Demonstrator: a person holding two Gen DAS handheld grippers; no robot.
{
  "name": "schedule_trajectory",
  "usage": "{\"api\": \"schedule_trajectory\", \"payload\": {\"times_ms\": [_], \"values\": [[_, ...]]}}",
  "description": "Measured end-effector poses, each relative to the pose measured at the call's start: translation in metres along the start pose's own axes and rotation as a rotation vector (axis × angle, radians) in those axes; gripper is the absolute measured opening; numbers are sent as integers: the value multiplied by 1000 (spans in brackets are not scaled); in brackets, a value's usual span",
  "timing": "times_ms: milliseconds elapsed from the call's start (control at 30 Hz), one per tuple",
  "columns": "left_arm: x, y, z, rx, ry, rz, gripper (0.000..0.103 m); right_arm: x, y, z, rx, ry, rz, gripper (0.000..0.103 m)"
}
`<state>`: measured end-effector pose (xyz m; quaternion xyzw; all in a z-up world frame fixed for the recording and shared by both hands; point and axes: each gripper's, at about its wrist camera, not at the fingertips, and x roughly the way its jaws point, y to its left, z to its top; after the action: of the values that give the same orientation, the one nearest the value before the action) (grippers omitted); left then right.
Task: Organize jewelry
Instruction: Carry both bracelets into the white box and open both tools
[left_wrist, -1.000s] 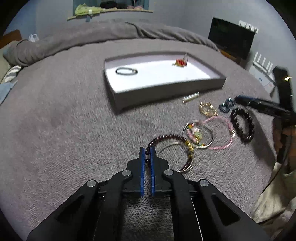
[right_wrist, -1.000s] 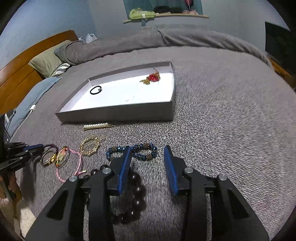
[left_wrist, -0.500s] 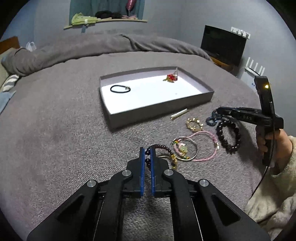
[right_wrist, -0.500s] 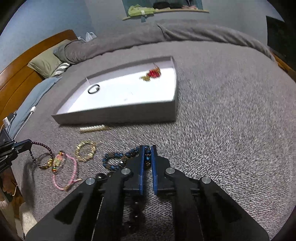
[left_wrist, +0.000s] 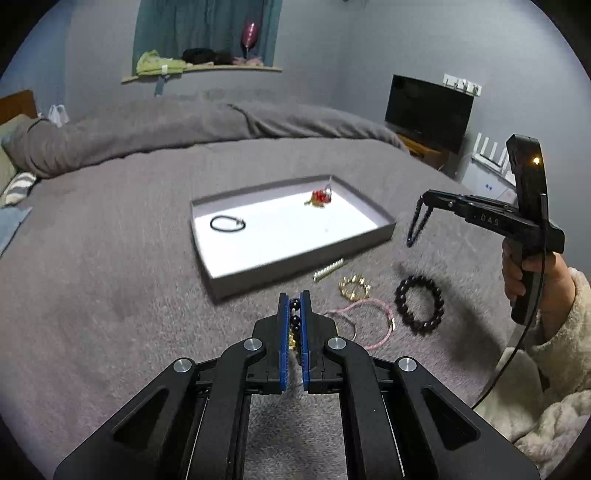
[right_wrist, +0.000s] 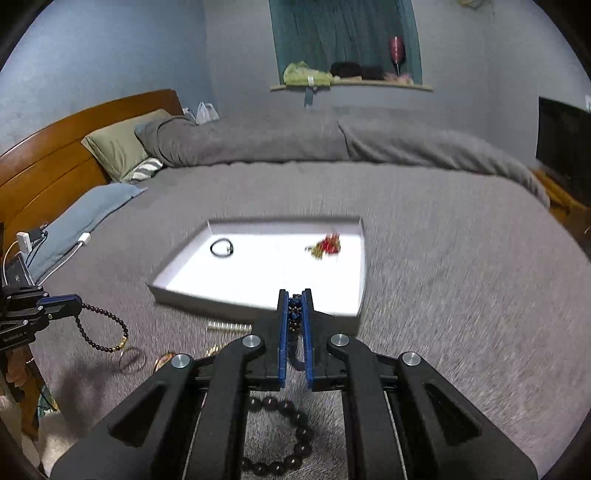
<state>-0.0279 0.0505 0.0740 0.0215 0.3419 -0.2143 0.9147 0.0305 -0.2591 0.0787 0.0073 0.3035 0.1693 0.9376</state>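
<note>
My left gripper (left_wrist: 294, 300) is shut on a dark purple bead bracelet (left_wrist: 294, 314) with a gold charm and holds it above the bed; it hangs from that gripper in the right wrist view (right_wrist: 98, 332). My right gripper (right_wrist: 295, 299) is shut on a blue bead bracelet (right_wrist: 294, 314), which dangles in the left wrist view (left_wrist: 415, 229). A grey tray (left_wrist: 295, 258) with a white floor holds a black hair band (left_wrist: 227, 224) and a red ornament (left_wrist: 320, 196).
On the grey blanket (left_wrist: 110, 277) lie a pearl clip (left_wrist: 328, 270), a gold bracelet (left_wrist: 355, 287), a pink cord bracelet (left_wrist: 369, 321) and a big black bead bracelet (left_wrist: 419, 304). A television (left_wrist: 428, 110) stands at the right. Pillows (right_wrist: 122, 144) and a wooden headboard (right_wrist: 44, 173) are at the left.
Both grippers have risen from the blanket, each lifting its bracelet. The right gripper's blue bracelet now hangs in the air close to the tray.
</note>
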Motion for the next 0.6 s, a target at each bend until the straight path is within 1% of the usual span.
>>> {"api": "schedule_trajectory", "payload": {"times_ms": [167,267,467,600], "values": [[-3,8,18,14,-31,37,6,2,-2,17,-8,-25,-13,7],[6,16,33,21,-36,58,6,12,-7,26,-6,-27,-25,7],[39,32,66,14,-45,93,6,42,-15,42,29,-26,-28,7],[74,35,81,-3,-32,71,6,64,-11,49,38,-17,-2,7]]}}
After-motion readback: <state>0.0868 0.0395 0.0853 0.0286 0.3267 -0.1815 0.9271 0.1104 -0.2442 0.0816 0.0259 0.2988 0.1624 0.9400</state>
